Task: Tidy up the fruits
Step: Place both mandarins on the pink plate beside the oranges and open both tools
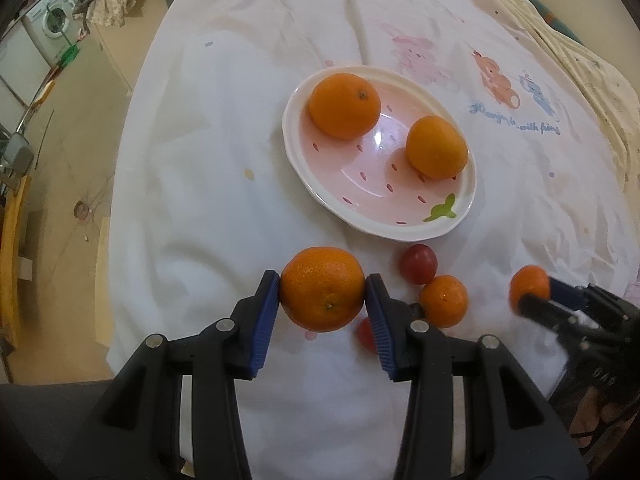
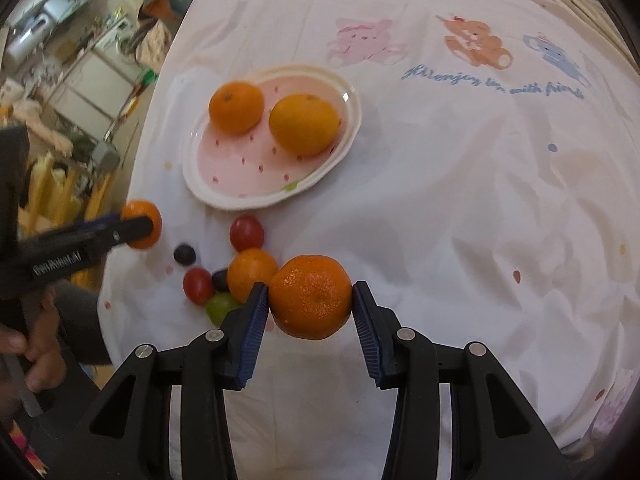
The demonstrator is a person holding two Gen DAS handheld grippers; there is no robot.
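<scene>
The white printed cloth fills both of my views, rumpled and spread over the whole work surface; on it sits the pink oval plate, its long axis running from far-left to near-right in the left wrist view, the green leaf mark at the near-right end; two oranges already rest on it, one at the far-left end with its stem scar up and tipped toward the far right, one toward the right rim, the two apart from each other.

I judge the job partly done: two fruits plated, two in hand, the small ones untouched.

My left gripper is clamped on an orange, blue pads pressing its two sides, navel facing my camera and slightly down, just short of the plate's near rim; my right gripper grips another orange the same way, fingers narrowed onto its sides, dimple toward the lens, nearer me than the plate and well apart from it; whether either fruit is clear of the cloth I cannot tell.

Left on the cloth: a smaller orange just beside my right-hand fruit; two red cherry tomatoes; a green grape, partly hidden behind a finger; two dark grapes; all clustered near the plate's near rim.
</scene>
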